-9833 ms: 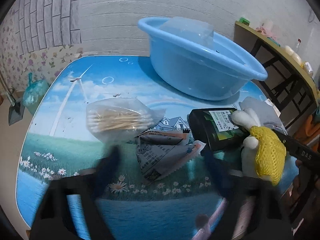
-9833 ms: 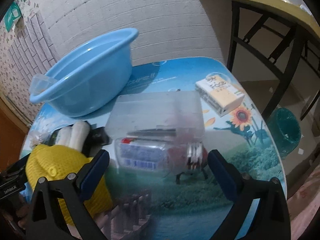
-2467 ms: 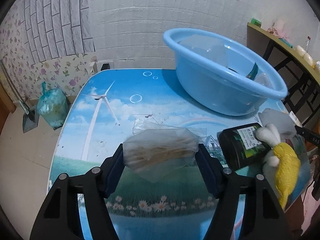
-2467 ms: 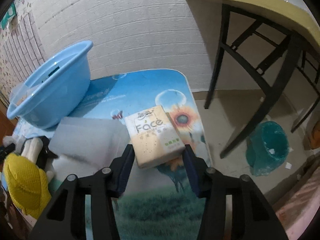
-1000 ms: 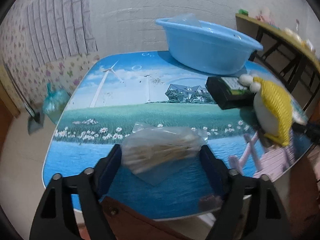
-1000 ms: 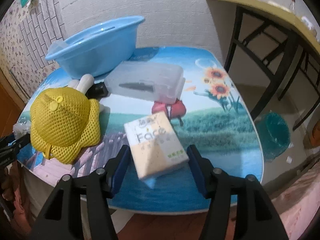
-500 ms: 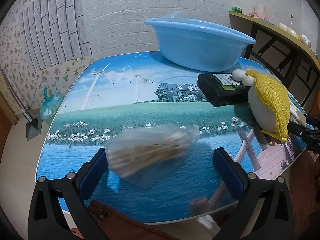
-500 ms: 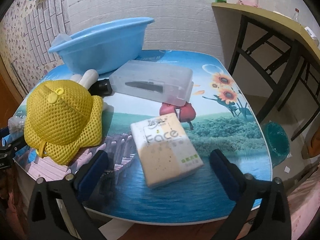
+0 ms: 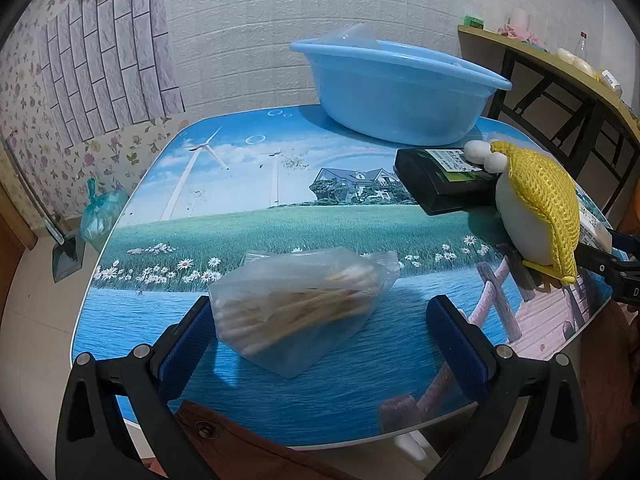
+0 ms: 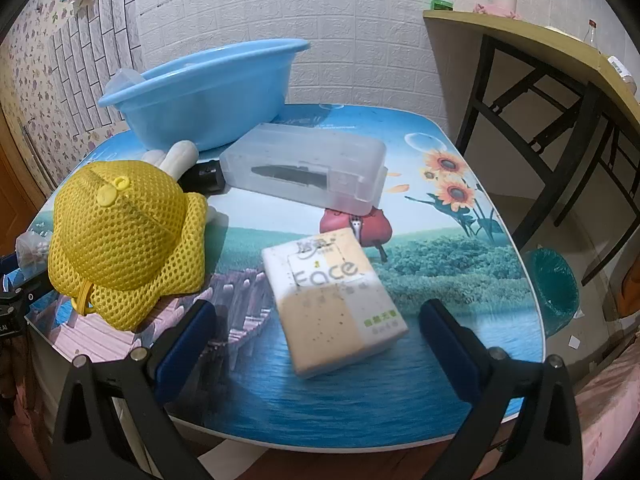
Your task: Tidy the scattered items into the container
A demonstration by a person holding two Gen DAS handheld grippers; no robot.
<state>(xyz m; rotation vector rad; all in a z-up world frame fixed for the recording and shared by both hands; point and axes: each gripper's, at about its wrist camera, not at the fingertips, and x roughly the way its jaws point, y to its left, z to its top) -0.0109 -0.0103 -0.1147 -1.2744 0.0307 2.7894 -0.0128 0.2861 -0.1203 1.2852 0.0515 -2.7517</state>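
Both tongs, left (image 9: 320, 330) and right (image 10: 316, 334), gape wide with jaws just opened, clear cotton-swab bag (image 9: 298, 306) and beige tissue pack (image 10: 334, 300) lying loose between them on the table (image 9: 240, 184), round blue plastic basin (image 9: 396, 88) off at twelve o'clock, so most tidying remains.

Your left gripper (image 9: 322, 338) has jaws wide, the swab bag (image 9: 300, 304) lying between them on the table (image 9: 240, 236); the left half beyond it is bare up to the blue basin (image 9: 396, 96); to the right the black box (image 9: 444, 186) and yellow-hatted doll (image 9: 536, 216) block the way; your right gripper (image 10: 316, 346) straddles the tissue pack (image 10: 332, 296); the clear case (image 10: 304, 170) lies between pack and basin; the sunflower side is free.
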